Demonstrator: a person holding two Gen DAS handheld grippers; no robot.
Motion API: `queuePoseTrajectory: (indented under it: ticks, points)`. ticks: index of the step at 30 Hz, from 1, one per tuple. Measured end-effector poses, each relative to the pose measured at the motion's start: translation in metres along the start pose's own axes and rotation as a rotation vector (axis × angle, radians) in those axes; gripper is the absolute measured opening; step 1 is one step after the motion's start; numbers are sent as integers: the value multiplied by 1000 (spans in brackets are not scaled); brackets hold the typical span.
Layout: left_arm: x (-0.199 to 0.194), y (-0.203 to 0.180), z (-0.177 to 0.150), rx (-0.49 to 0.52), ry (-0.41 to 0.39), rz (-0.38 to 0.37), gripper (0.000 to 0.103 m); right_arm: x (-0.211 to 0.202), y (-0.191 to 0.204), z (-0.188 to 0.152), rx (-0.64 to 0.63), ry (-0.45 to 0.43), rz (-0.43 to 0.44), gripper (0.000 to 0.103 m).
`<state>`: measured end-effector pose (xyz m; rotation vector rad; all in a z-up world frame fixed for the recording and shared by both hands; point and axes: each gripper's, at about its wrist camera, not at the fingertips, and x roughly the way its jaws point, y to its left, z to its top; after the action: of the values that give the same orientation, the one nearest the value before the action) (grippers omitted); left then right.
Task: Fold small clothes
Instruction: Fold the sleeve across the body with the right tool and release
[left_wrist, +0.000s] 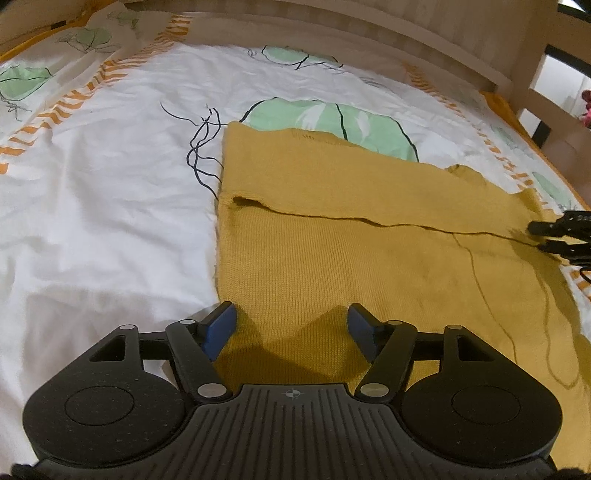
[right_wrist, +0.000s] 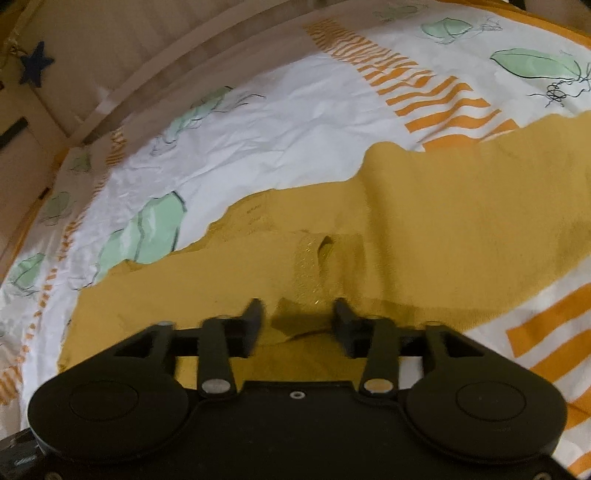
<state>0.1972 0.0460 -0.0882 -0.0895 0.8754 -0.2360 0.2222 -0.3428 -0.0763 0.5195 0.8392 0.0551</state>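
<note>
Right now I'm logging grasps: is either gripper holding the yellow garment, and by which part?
Nothing is held. The left gripper and right gripper are both open over the yellow knit garment, with no fabric pinched between their fingers.

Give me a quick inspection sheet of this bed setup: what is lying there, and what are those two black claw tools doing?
Surface: white bedsheet with green leaf and orange stripe print, wrinkled.
Job's things: mustard-yellow knitted garment, lying flat, one layer folded over itself, edge running across.
Clutter: nothing seen.
Grippers: left gripper open, blue pads over the garment's near edge; right gripper open, above the garment's edge, holding nothing.
Cables: thin dark cable beside the right gripper; a loose dark thread lies on the garment.
Surroundings: pale wooden bed frame; dark blue star decoration on the wall.
</note>
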Motion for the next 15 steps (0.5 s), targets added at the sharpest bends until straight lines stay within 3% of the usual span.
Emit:
queuePoseTrajectory:
  ticks: [2, 7, 11, 15]
  points:
    - [1, -2, 1, -2, 3, -1, 73, -7, 0, -2, -11, 6, 21, 76]
    - [7, -13, 3, 36, 27, 23, 84, -27, -7, -7, -45, 25, 36, 81]
    - [6, -22, 8, 38, 52, 55, 84, -48, -23, -6, -47, 16, 22, 93]
    - [-3, -28, 20, -25, 53, 11, 81, -68, -51, 2, -19, 0, -5, 94]
